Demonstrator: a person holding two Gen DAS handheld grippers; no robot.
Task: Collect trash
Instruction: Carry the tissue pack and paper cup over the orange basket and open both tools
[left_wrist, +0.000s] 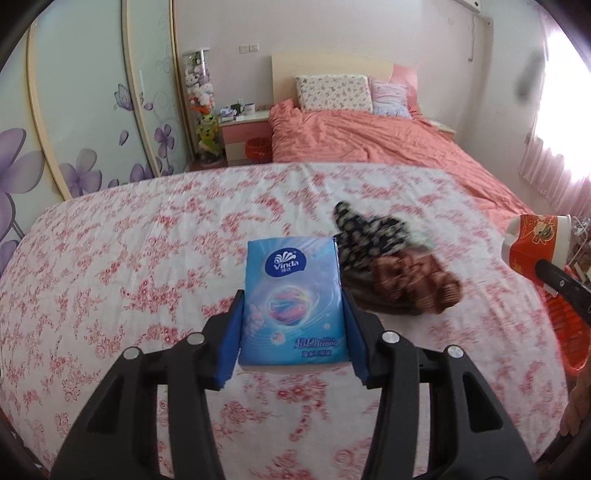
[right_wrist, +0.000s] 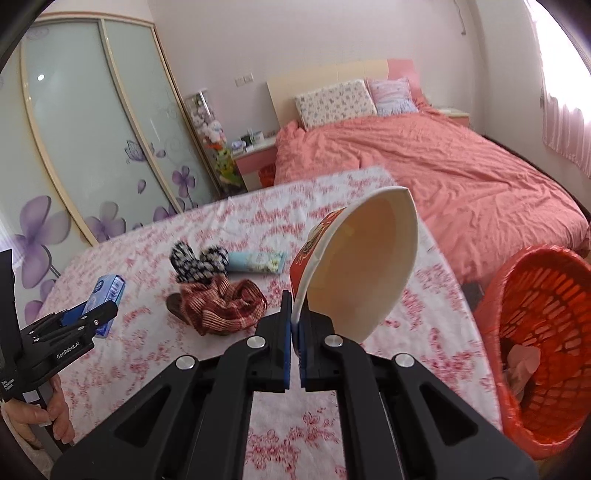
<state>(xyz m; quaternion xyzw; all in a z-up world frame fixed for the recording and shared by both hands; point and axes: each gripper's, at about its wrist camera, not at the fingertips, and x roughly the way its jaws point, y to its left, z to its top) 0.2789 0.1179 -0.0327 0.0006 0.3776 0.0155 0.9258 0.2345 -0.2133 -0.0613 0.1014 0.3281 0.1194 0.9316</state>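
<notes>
Clamped between my left gripper's blue pads is a blue tissue pack, lifted above the floral sheet. My right gripper pinches the rim of a tilted paper bowl. Crumpled cloths lie beyond on the sheet; the red basket stands to my right.
</notes>
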